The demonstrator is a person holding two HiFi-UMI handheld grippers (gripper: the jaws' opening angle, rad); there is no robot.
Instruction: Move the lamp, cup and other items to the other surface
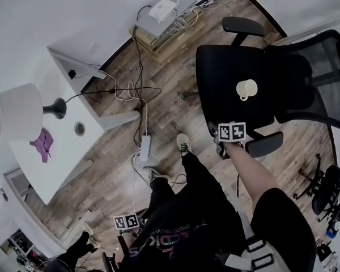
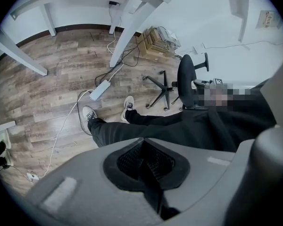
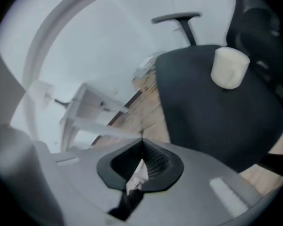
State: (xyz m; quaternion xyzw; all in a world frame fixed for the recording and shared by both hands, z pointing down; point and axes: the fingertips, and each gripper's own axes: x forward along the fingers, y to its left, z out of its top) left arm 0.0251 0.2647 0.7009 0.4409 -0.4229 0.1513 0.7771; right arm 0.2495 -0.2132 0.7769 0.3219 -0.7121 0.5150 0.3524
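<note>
A cream cup sat on the seat of a black office chair. The right gripper hung near the chair's seat edge, jaws pressed together, empty. The left gripper, also closed and empty, was well apart from the chair. The lamp stood on a white table far from the chair.

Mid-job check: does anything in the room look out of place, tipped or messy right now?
The cream cup stands upright on the black office chair's seat, an unusual, soft perch, though no spill shows. A purple cloth lies crumpled on the white desk beside the white-shaded lamp. Cables sprawl over the wooden floor.
</note>
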